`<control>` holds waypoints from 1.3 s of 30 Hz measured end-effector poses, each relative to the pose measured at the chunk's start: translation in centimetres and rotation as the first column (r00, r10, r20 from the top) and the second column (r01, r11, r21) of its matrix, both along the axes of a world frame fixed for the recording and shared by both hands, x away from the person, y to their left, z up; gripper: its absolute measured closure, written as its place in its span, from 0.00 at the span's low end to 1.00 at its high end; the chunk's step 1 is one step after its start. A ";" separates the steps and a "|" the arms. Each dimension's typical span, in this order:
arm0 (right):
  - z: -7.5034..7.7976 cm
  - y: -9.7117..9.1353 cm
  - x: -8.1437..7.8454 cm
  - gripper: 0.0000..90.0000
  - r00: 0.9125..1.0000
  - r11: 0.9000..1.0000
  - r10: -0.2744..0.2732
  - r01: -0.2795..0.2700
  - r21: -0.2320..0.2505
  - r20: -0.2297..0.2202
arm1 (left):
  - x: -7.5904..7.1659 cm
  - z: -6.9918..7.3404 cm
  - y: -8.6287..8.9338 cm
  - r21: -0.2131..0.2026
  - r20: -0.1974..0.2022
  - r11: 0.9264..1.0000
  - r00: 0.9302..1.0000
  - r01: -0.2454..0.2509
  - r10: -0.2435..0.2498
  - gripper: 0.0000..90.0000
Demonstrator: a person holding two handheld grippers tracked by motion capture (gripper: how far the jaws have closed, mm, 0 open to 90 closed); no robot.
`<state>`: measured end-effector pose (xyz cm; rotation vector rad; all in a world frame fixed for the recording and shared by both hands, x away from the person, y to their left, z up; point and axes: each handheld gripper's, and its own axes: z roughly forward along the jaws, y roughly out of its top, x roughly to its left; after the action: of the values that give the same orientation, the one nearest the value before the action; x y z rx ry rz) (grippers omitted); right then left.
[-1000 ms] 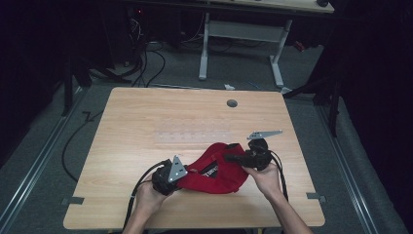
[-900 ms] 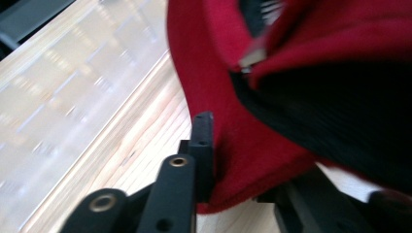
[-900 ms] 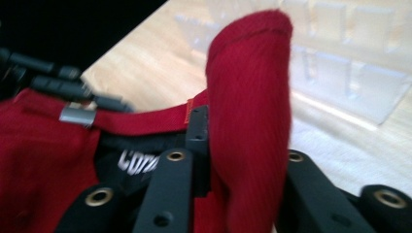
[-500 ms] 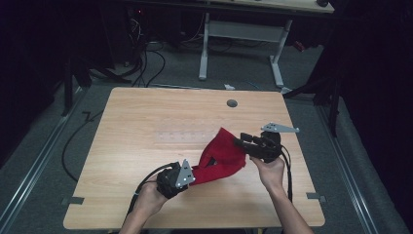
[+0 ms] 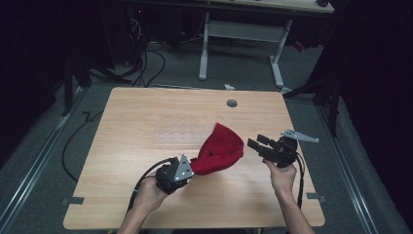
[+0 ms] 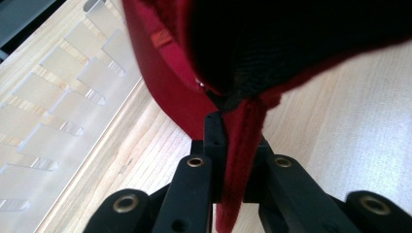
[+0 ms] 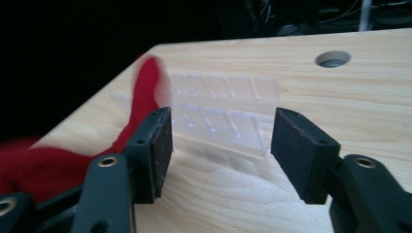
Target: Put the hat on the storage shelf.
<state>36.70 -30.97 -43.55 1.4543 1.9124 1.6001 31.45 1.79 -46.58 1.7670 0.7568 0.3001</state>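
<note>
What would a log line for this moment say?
left gripper: shut on red cloth | right gripper: open, jaws just opened, nothing between | cloth: partly lifted off table

Matt red cloth cap (image 5: 221, 150) on smooth pale wood table (image 5: 146, 117)

Right gripper (image 7: 221, 150) fingers just opened, empty; red cloth (image 7: 58, 160) beside them.

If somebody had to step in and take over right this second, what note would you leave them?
Left gripper: shut on an edge of the red cloth, lifting it off the table.
Right gripper: jaws have just been opening, nothing between them, apart from the cloth at its right.
Clear plastic tray: flat on the table behind the cloth.
Done: cloth picked up by one hand.
Left: probably regrip with the right gripper.
</note>
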 end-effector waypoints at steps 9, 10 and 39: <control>-2.3 -1.2 -0.5 0.44 0.997 0.990 -0.061 0.054 -0.127 -0.053 | 1.8 1.5 0.7 -0.154 -0.049 0.986 0.997 -0.068 0.061 0.95; -3.4 -0.9 -0.3 0.44 0.995 0.982 -0.066 0.053 -0.184 -0.069 | 2.1 1.9 1.0 -0.175 -0.052 0.981 0.996 -0.085 0.077 0.95; -9.3 0.7 0.7 0.39 0.976 0.865 -0.177 0.092 -0.494 -0.129 | 7.3 5.3 6.7 -0.421 -0.183 0.838 0.938 -0.346 0.295 0.95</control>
<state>37.40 -30.31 -52.89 1.4901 2.0518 0.8609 38.75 8.48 -41.29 1.2214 1.1127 0.2269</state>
